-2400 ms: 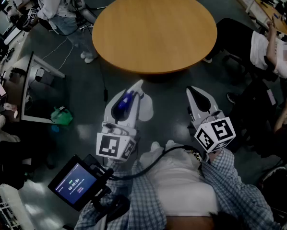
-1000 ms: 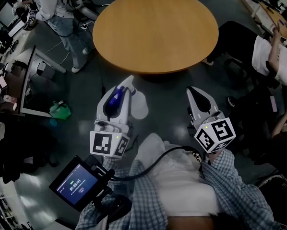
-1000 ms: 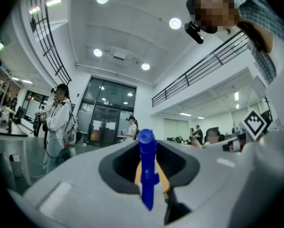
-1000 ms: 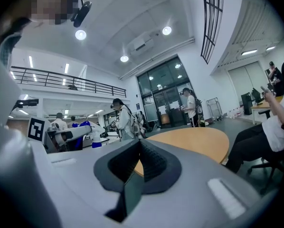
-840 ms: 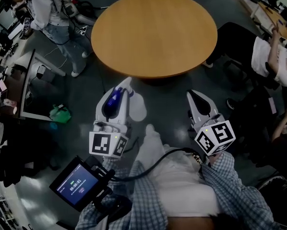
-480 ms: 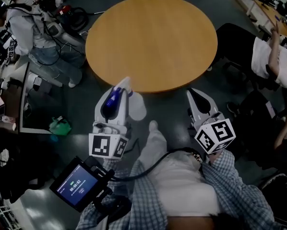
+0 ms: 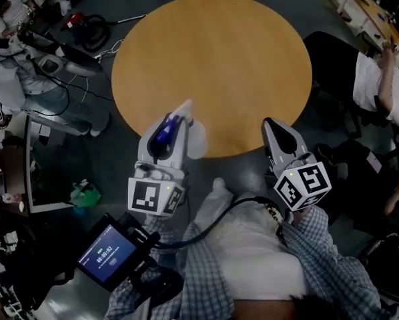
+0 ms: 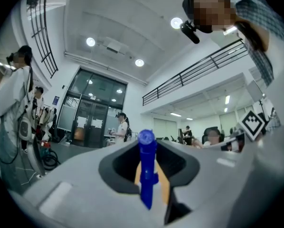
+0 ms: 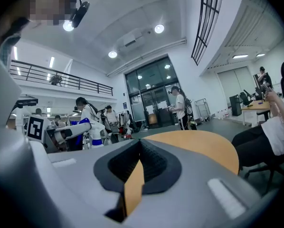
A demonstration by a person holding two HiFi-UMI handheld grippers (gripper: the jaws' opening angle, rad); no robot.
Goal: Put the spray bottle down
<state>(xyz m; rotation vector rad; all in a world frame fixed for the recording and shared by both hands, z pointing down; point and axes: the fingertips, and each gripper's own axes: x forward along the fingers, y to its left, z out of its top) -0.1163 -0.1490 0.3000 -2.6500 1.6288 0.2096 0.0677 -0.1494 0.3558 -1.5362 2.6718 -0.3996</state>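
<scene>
The spray bottle (image 7: 194,141) has a white body and a blue head (image 8: 146,167). My left gripper (image 7: 183,109) is shut on it around the head, and the body hangs out to the gripper's right. The gripper's tips reach just over the near edge of the round wooden table (image 7: 213,52). In the left gripper view the blue head stands upright between the jaws of the left gripper (image 8: 149,151). My right gripper (image 7: 271,124) is shut and holds nothing, its tip at the table's near edge. In the right gripper view the tabletop (image 9: 203,146) lies straight ahead of the right gripper (image 9: 139,148).
A person (image 7: 386,79) sits to the right of the table beside a black chair (image 7: 333,52). Other people and cables are at the upper left. A desk (image 7: 33,159) and a green object (image 7: 85,193) are on the left floor. A small screen (image 7: 109,255) hangs below my left gripper.
Both grippers have moved forward together, from the floor short of the table up to its near edge. The left gripper still holds the spray bottle.
</scene>
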